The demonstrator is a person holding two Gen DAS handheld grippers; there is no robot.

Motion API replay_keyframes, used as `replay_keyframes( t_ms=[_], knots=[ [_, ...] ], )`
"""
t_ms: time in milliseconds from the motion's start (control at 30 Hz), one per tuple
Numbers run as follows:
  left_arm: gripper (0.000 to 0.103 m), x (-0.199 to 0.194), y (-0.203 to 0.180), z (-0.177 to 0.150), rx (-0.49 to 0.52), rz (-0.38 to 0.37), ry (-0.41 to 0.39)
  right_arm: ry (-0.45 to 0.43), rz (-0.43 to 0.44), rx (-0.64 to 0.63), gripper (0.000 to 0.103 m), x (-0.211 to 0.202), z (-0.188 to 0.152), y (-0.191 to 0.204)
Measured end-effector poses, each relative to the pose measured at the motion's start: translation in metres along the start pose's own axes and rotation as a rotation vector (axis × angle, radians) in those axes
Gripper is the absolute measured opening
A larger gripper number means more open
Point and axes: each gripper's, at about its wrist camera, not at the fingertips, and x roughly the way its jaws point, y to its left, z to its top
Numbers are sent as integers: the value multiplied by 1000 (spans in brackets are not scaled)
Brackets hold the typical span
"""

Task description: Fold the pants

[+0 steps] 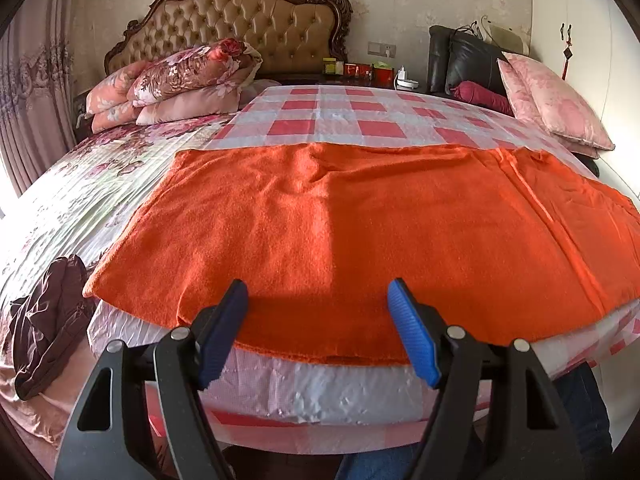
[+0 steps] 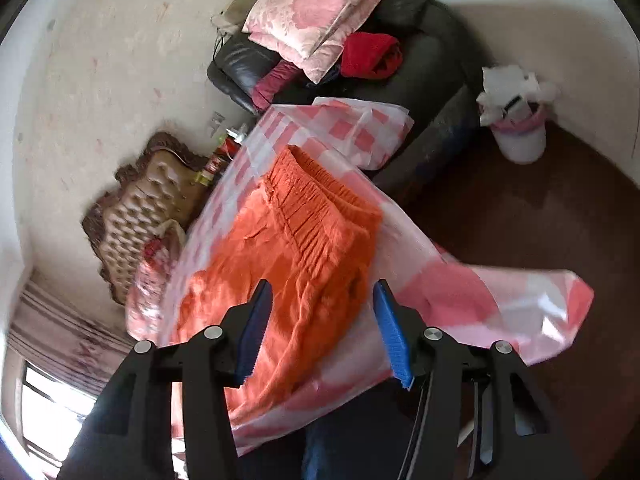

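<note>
A white round waste bin [image 2: 520, 140] with a pink liner stands on the dark floor near the black leather armchair [image 2: 420, 92], stuffed with crumpled white paper; the fuzzy orange pants [image 1: 360, 224] lie spread flat on a pink-and-white checked plastic sheet [image 1: 352, 116] over the bed, their near edge passing between and under the left gripper [image 1: 316, 300], whose blue-padded jaws stand apart, clamping nothing; in the right wrist view the gathered waistband [image 2: 316, 196] lies ahead of the right gripper [image 2: 322, 304], its jaws also apart over the cloth, not pressing it; floral pillows [image 1: 180, 80] sit by the tufted headboard [image 1: 248, 16]; a dark maroon garment [image 1: 48, 320] lies crumpled left of the sheet.
</note>
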Motion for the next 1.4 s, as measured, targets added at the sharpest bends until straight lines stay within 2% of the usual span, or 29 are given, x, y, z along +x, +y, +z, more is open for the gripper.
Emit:
replay_keyframes(
  t_ms=[67,133,167,333,400,433,467,500,600,633,700,800,867,1000,1100,1133,1200,1300,1333,1367,1400],
  knots=[
    [73,0,0,-1,1,1,-4,-13,-39,-50,54,5,2,7],
    [73,-1,-1,-1,0,1,-8,-37,-131,-110,42,8,-1,16],
    [73,-1,-1,-1,1,2,-11,-48,-180,-139,32,9,-3,19],
    [73,-4,-1,-3,-3,-1,-23,-75,-266,-227,29,10,-11,30],
    [74,-10,4,-4,-31,-51,-38,-81,-306,-243,32,11,-12,32],
    [74,-17,14,-4,-77,-88,-63,-89,-339,-254,39,11,-12,34],
    [74,-24,26,-5,-129,-109,-83,-98,-372,-255,55,9,-13,35],
    [74,-32,47,-6,-211,-125,-106,-113,-410,-253,65,7,-11,36],
    [71,-53,104,-17,-442,-176,-171,-149,-459,-271,67,-6,-15,43],
    [66,-59,134,-26,-561,-240,-193,-154,-473,-288,68,-9,-20,49],
    [60,-56,177,-42,-725,-333,-193,-144,-466,-347,72,-9,-30,63],
    [58,-39,212,-56,-812,-399,-132,-119,-461,-455,73,-2,-49,92],
    [58,-24,225,-58,-824,-470,-108,-93,-426,-535,73,4,-64,116],
    [58,-8,234,-52,-809,-523,-102,-53,-320,-702,80,15,-98,165],
    [58,-1,229,-40,-729,-577,-98,-3,-269,-814,83,28,-126,194],
    [58,2,227,-35,-696,-557,-80,15,-255,-843,83,33,-135,203],
    [58,10,229,-32,-692,-552,-42,47,-230,-900,83,42,-154,218],
    [58,17,230,-32,-666,-603,-33,99,-188,-975,83,58,-183,239],
    [53,16,228,-32,-639,-595,-33,132,-167,-998,83,67,-195,250],
    [40,15,225,-30,-593,-554,-28,155,-154,-1019,83,74,-203,257],
    [33,13,223,-30,-567,-527,-24,174,-147,-1045,83,80,-212,265]
  ],
)
